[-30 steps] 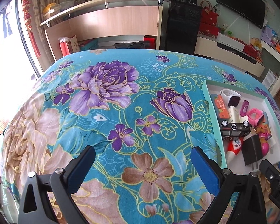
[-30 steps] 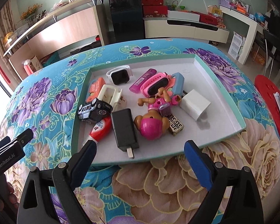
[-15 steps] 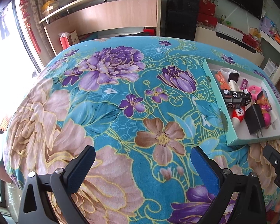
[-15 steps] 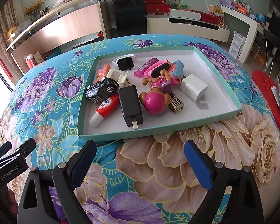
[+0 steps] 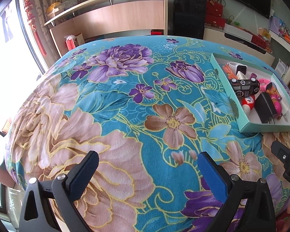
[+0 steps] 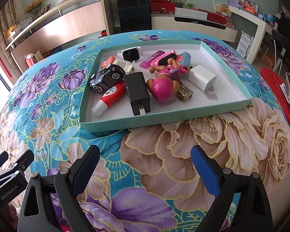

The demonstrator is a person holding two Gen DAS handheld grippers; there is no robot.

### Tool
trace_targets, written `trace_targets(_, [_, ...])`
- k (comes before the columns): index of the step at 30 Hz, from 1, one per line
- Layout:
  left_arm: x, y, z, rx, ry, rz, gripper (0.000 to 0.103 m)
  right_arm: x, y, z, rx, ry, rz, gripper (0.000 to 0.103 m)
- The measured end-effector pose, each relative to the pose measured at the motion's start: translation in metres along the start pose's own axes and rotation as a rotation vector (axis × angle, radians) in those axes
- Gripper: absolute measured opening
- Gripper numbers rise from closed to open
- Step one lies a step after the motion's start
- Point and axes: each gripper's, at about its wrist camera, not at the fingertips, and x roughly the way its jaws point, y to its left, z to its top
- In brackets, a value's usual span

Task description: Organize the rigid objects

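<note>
A shallow teal tray [image 6: 164,121] [image 5: 268,128] lies on the flowered cloth and holds several small items: a black toy car [image 6: 106,76] [image 5: 245,87], a black charger [image 6: 137,92] [image 5: 265,107], a red tube [image 6: 110,98], a pink toy figure [image 6: 162,89], a white cube adapter [image 6: 202,77], a white smartwatch [image 6: 130,53] and a brass block [image 6: 184,93]. My right gripper [image 6: 145,164] is open and empty, held back from the tray's near wall. My left gripper [image 5: 147,167] is open and empty over bare cloth, left of the tray.
The flowered table cloth [image 5: 125,100] spreads wide to the left of the tray. A red stool [image 6: 280,96] with a phone on it stands at the right. Shelves and cabinets [image 5: 116,19] line the far wall.
Both grippers have drawn back toward the near table edge and risen, so the tray looks smaller and farther. Both stayed open and empty; the items in the tray have not moved.
</note>
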Motion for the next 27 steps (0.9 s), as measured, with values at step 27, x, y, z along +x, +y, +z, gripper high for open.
trace_targets(27, [0.002,0.008,-0.005,-0.046,0.0,-0.004,0.103,-0.004,0.01,-0.005,-0.044,-0.05,-0.036,0.095])
